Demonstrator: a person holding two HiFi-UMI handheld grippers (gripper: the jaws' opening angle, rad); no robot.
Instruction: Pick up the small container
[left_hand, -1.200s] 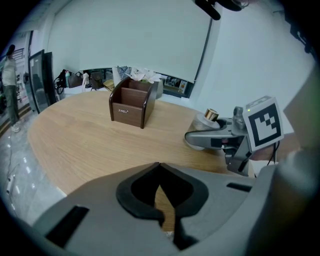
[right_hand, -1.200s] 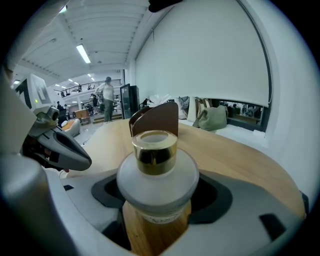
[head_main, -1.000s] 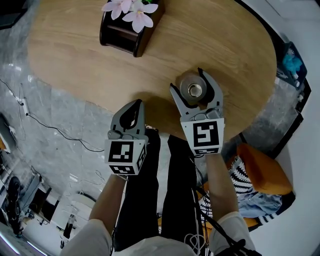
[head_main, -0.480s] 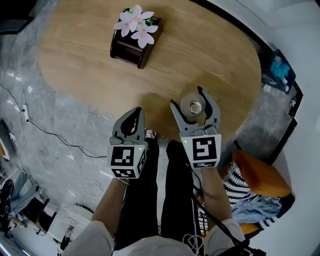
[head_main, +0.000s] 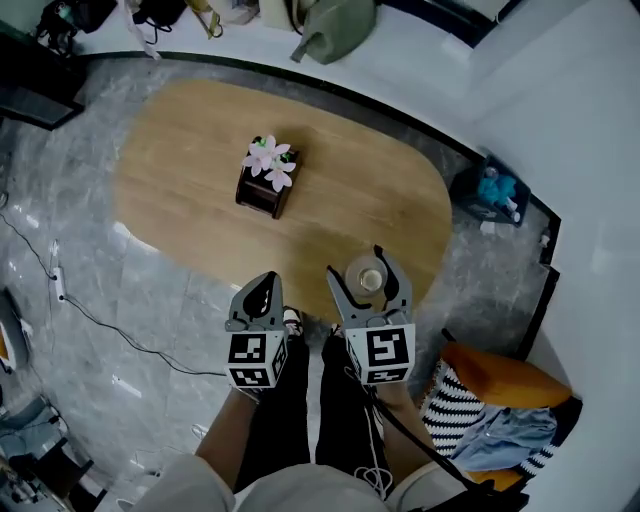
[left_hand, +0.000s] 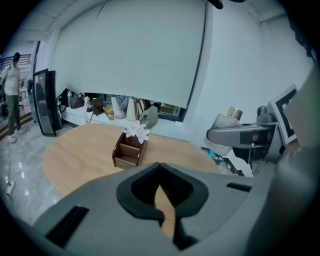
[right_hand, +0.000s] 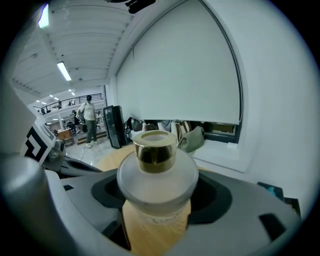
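Oval wooden table (head_main: 190, 170) on grey stone floor (head_main: 80, 380); near its middle, dark wooden box (head_main: 261, 193) topped with pale pink flowers (head_main: 268, 160); beyond, green bag (head_main: 335, 22) on white ledge; orange seat (head_main: 497, 376) and striped cloth (head_main: 449, 398) lower right; thin cable (head_main: 92, 312) at left.

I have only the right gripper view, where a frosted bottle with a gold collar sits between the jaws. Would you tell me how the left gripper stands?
Observer: The left gripper has its jaws together, with nothing between them.
Operator: Thank you. What else is out there?
Observer: A dark wooden box of pink flowers stands near the middle of an oval wooden table.
Operator: Where does that put me?
Observer: In the head view, the right gripper holds the frosted bottle just inside the table's near edge, well apart from the box.
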